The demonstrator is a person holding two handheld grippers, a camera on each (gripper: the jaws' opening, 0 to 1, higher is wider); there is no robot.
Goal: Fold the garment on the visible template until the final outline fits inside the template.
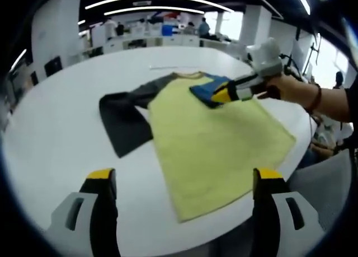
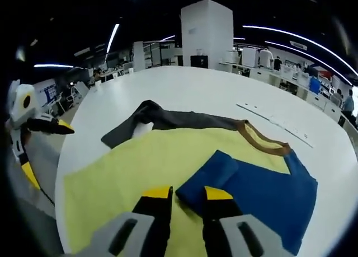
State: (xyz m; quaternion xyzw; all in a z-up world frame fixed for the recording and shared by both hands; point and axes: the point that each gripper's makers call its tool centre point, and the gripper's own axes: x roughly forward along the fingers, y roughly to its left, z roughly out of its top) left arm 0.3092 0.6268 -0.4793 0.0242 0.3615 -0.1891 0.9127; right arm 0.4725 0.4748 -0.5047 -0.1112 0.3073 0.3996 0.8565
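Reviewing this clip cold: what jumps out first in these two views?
The yellow shirt spread flat on the white table, with one blue sleeve folded onto its body and a dark grey sleeve lying outstretched. The right gripper is at the folded sleeve, while the left gripper hovers open at the hem.

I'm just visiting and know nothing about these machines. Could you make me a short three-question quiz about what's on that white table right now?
1. True or false: the blue sleeve is folded onto the yellow shirt body.
2. Which sleeve lies spread out on the white table? A) blue B) dark grey C) yellow
3. Fill in: the left gripper's jaws stand wide ____.

Key
1. True; the right gripper is at its folded edge.
2. B, the dark grey sleeve.
3. Apart, holding nothing.
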